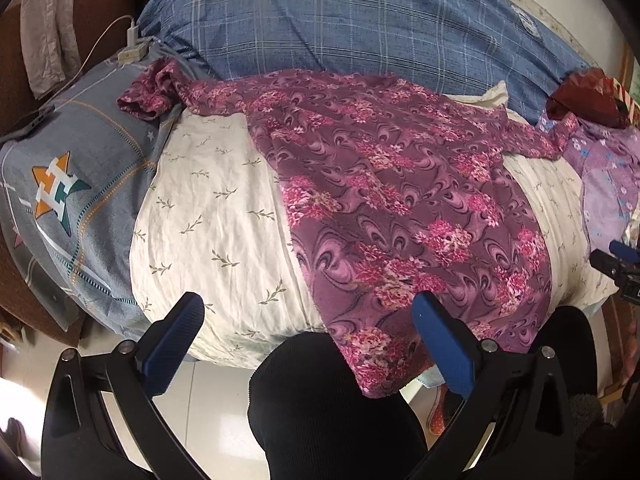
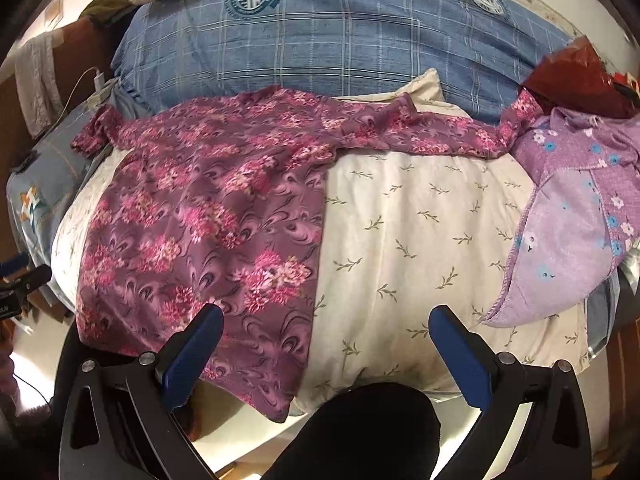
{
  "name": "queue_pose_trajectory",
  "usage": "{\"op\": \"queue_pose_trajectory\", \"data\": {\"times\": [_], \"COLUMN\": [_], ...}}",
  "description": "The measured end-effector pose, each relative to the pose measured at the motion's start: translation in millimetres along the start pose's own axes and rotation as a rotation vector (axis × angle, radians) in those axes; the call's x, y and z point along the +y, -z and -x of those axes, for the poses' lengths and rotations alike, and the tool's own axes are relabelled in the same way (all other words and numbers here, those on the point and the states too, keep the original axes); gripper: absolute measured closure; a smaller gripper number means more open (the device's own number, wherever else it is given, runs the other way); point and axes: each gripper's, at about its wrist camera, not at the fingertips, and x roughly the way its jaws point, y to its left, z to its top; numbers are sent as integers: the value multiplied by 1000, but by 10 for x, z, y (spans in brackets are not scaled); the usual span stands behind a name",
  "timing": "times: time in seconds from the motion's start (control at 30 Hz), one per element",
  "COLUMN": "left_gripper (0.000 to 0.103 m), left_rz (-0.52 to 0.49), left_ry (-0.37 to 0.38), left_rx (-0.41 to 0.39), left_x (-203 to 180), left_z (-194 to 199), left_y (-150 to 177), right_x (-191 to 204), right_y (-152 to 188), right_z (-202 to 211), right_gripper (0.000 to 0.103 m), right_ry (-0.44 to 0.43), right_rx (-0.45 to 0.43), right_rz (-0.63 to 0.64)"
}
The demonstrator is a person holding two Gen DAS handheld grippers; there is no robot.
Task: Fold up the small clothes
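The maroon floral top (image 1: 400, 200) is spread lengthwise across the cream quilt (image 1: 208, 208), hem nearest both wide-open grippers (image 1: 308, 312) (image 2: 326, 326), nothing gripped.

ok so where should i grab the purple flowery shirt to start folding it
Probably by the bottom hem of the flowery shirt, coming from the near bed edge. It lies spread flat with sleeves stretched sideways, and the hem hangs free over the edge, closest to both open tools.

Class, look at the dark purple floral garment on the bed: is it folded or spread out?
Spread out. The floral garment lies flat across the cream sheet, both sleeves stretched sideways, its hem hanging over the bed edge.
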Motion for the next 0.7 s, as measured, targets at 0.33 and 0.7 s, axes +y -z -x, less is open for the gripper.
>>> {"op": "queue_pose_trajectory", "data": {"times": [0.33, 0.7], "left_gripper": [0, 0], "left_rz": [45, 2], "left_ry": [-4, -13], "left_rx": [-1, -12], "left_x": [85, 3], "left_z": [-36, 8], "left_y": [-83, -80], "right_x": [26, 40], "right_y": [-26, -19], "right_z": [-75, -116], "right_gripper": [0, 0], "right_ry": [-11, -23], "right_rx": [14, 27], "right_rz": [7, 8]}}
